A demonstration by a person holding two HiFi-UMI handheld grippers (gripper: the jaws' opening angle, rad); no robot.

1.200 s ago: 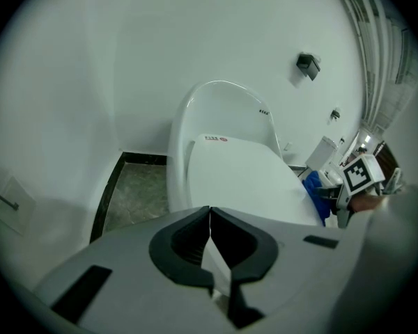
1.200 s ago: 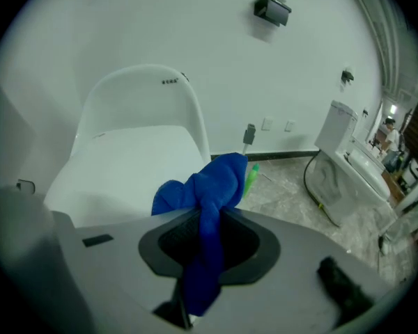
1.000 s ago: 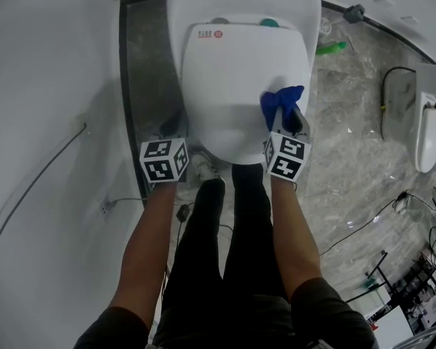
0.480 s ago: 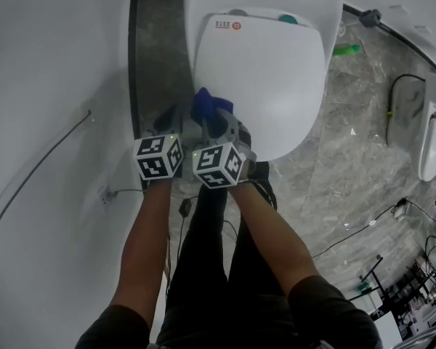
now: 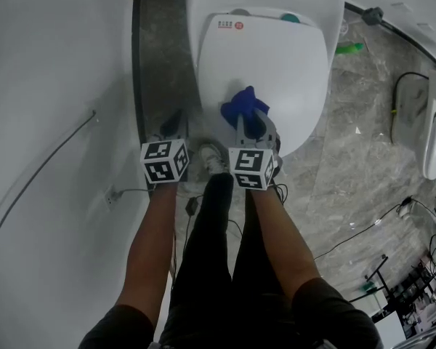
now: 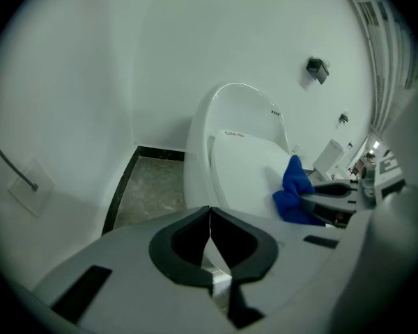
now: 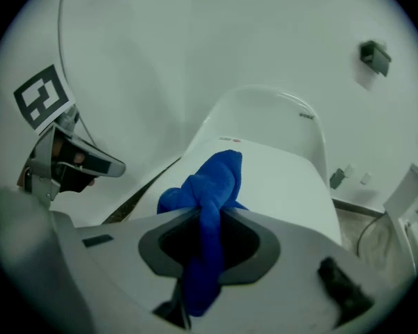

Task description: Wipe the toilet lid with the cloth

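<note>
1. Right gripper (image 7: 206, 221): jaws clamped on the cloth (image 7: 210, 186), pinched at a narrow waist.
2. Cloth long axis runs along the gripper's own line. The bunched blue end points ahead, toward the hinge end of the lid (image 5: 276, 57). The thin tail trails back through the jaws toward the person.
3. Cloth location: front-left part of the lid, near its rounded front edge. In the head view the bunch sits on the lid surface; contact looks real but I can't confirm pressure.
4. Lid is down. Its long axis runs straight away from the person, with the rounded nose toward the legs and the hinge end with the red label far.
5. Left gripper (image 6: 210, 223): jaws together, tips meeting, nothing between them.
6. Left gripper hangs off the toilet's (image 5: 203, 20) front-left corner, over the dark floor strip (image 5: 160, 57) by the wall (image 5: 58, 86), apart from lid and cloth.
7. Both grippers tilt down and forward, side by side, marker cubes toward the person.
</note>
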